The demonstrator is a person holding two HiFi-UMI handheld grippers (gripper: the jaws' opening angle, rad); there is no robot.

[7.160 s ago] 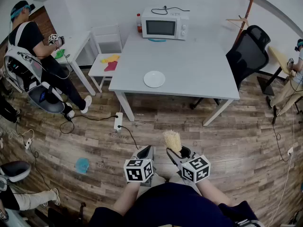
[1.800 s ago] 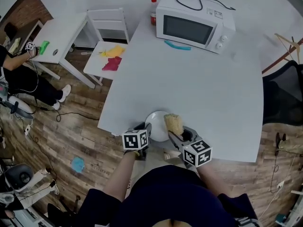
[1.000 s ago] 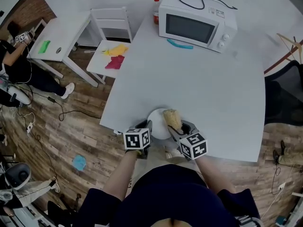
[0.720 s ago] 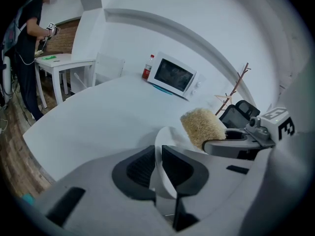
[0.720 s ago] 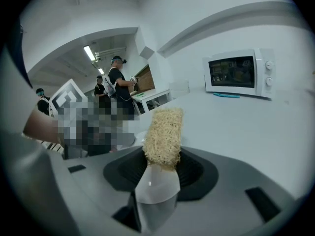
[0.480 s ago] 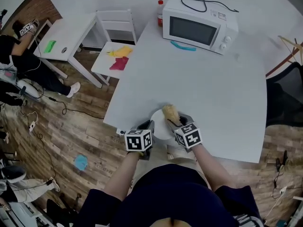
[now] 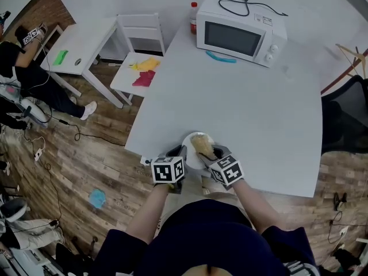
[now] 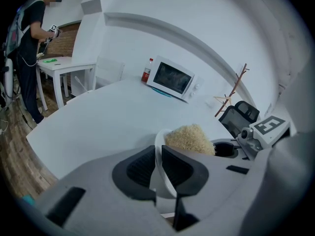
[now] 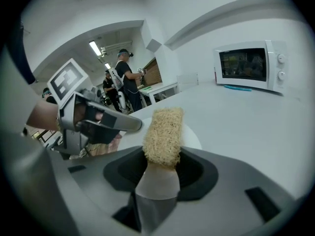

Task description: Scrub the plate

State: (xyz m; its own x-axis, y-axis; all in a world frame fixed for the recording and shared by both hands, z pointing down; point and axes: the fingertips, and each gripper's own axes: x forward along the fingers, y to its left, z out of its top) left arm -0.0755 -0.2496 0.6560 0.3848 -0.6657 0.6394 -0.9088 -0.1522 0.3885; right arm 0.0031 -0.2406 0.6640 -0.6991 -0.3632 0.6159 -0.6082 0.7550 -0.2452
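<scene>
A white plate (image 7: 191, 153) lies at the near edge of the white table (image 7: 259, 108). My left gripper (image 7: 180, 153) grips its left rim: in the left gripper view the rim (image 8: 160, 157) stands edge-on between the two pads, which press on it. My right gripper (image 7: 210, 155) is shut on a tan loofah sponge (image 7: 202, 144), which rests over the plate. In the right gripper view the sponge (image 9: 163, 132) sticks up from the jaws, with the plate (image 9: 193, 139) behind it and the left gripper (image 9: 98, 121) to its left.
A microwave (image 7: 240, 29), a red bottle (image 7: 193, 10) and a teal item (image 7: 221, 57) stand at the table's far end. A white chair (image 7: 141, 68) with coloured cloths and a small table (image 7: 77, 42) with a person are at the left. A black office chair (image 7: 345, 119) is at the right.
The person has walked up to the table. Over the last second the right gripper has carried the sponge left onto the plate. The left gripper stays at the plate's rim.
</scene>
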